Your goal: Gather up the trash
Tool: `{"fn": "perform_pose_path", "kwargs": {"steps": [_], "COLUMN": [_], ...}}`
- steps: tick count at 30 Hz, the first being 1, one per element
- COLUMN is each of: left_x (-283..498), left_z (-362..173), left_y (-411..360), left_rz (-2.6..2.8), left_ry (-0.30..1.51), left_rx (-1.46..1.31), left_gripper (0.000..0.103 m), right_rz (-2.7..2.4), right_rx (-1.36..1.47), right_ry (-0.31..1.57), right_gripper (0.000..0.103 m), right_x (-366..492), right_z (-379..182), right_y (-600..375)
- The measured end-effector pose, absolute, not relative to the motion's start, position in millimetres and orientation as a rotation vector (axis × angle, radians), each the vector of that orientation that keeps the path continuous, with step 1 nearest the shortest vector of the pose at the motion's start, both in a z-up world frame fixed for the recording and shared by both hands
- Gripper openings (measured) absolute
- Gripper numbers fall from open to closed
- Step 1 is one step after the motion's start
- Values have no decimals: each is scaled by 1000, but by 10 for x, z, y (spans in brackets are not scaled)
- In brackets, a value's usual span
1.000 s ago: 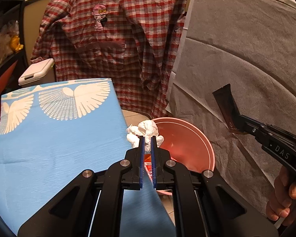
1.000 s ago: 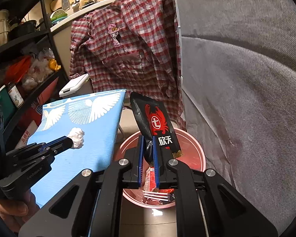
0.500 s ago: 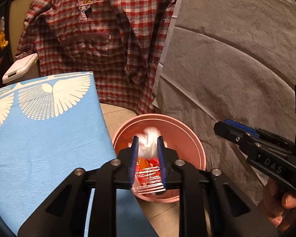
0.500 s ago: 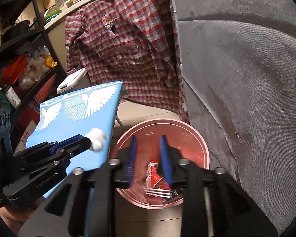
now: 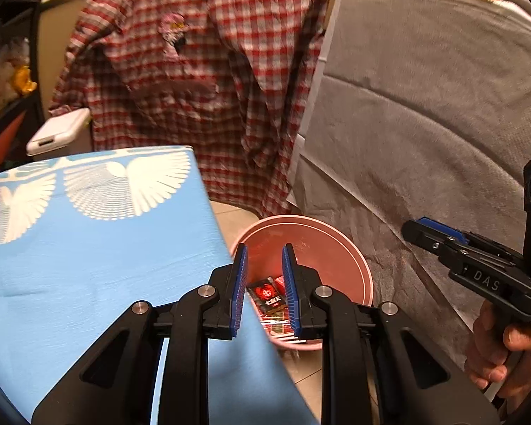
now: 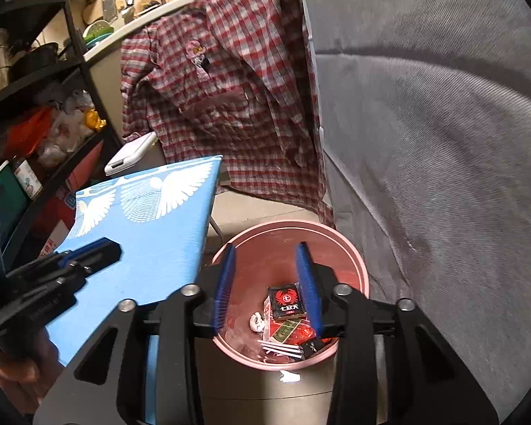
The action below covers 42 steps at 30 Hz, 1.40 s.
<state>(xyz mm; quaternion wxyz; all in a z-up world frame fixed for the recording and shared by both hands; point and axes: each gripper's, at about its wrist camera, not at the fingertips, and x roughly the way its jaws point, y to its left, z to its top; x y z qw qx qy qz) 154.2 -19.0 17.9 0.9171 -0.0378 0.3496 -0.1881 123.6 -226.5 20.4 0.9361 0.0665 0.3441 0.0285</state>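
A pink trash bin [image 5: 340, 248] [image 6: 357, 262] stands on the floor beside the blue table. In it lie a black snack packet with a red crab [image 6: 286, 301] [image 5: 267, 295], red wrappers [image 6: 290, 329], a small white tissue ball [image 6: 256, 322] and white sticks [image 6: 279, 347]. My left gripper [image 5: 264, 253] is open and empty above the bin's left rim. My right gripper [image 6: 267, 253] is open and empty over the bin. Each gripper also shows in the other's view, the left [image 6: 88, 251] and the right [image 5: 428, 230].
A table with a blue cloth with white wing prints [image 5: 88, 248] [image 6: 141, 241] is left of the bin. A red plaid shirt [image 5: 201, 71] hangs behind. Grey fabric [image 5: 424, 124] fills the right. Shelves with clutter [image 6: 35, 106] stand at left. A white scrap [image 6: 290, 375] lies on the floor.
Both grippers opened. The black packet dropped from the right gripper and the white tissue from the left gripper; both lie in the bin.
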Motion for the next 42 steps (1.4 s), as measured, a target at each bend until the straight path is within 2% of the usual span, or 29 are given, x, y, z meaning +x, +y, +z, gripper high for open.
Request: {"fn": "perform_pose_path", "kwargs": {"steps": [4,7,9,12,16,21,22,27,31,42], "left_x": [1291,1121,995,808,518,100,28,-280,-314,-240], "left_z": [268,325,335,308,280,216,200,151,134,56], "left_y": [-75,-56,-49,-43,-35,-136,-144,-178,-189,-176], "left_rz": [-376,-368,-352,-318,-275,-246,-243,-210,-173,-155], "left_ry": [702,687,682,687,683,659,657,651,666,699], "left_rx": [-73,-78,-89,-101,-136,-129,-128,-100,-71,-72], "left_gripper": [20,23,38,43,51,70,71,90,93,93], "right_rz": [39,26,12,-12,-49,-88,-86,-119,-126,-146], "right_rx": [90,100,89,58,63,81,87,42,26,-4], "right_ry": [668,651,643,628,619,601,595,617,634,659], "right_gripper": [47,57,69,80,88,97,98,98,98,98], "right_x": [978,759,597,368,60,-322,-381,-518,-538,-479], "right_z": [345,419,439,451,461,470,471,405,364,284], "right_y": [-2206,-2194,-2179,-2166,-2250,-2316,-2307,-2248,-2224,-2209]}}
